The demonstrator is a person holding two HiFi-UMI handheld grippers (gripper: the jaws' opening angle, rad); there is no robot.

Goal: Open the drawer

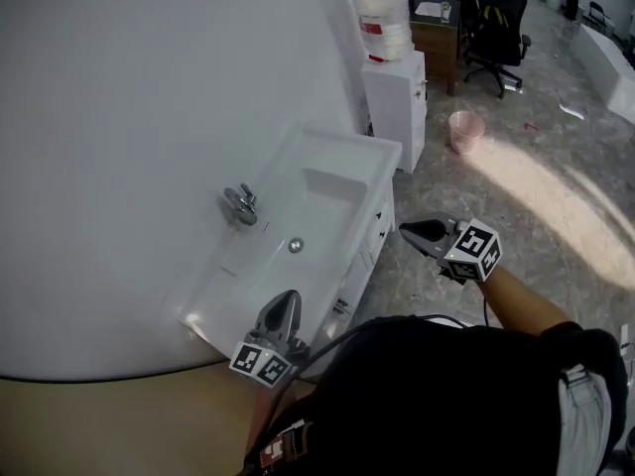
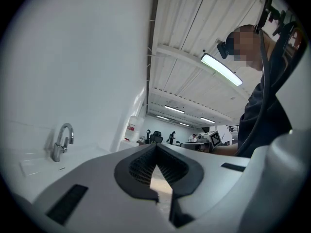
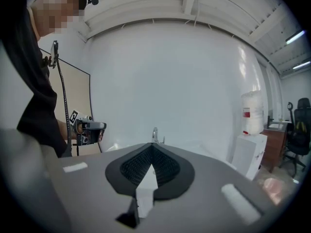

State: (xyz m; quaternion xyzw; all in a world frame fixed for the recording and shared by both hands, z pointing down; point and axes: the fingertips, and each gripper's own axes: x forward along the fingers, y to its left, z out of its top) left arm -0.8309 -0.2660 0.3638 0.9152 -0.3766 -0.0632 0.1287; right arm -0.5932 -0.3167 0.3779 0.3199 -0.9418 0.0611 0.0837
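A white sink cabinet (image 1: 316, 147) stands against the white wall, with a chrome faucet (image 1: 241, 204) and a drain (image 1: 295, 245) in the basin. Its drawer fronts (image 1: 364, 256) face right and carry small dark handles; they look closed. My left gripper (image 1: 284, 305) is shut and empty, hovering over the basin's near corner. My right gripper (image 1: 409, 232) is also shut and empty, just off the cabinet front at handle height. The left gripper view has its tip (image 2: 155, 145) level, with the faucet (image 2: 62, 141) at left. In the right gripper view the tip (image 3: 151, 144) points at the faucet (image 3: 155, 134).
Beyond the sink stands a white water dispenser (image 1: 395, 102) with a bottle (image 1: 382, 13) on top. A pink bucket (image 1: 465, 130) sits on the marble floor. A desk (image 1: 437, 38) and a black office chair (image 1: 499, 23) are farther back.
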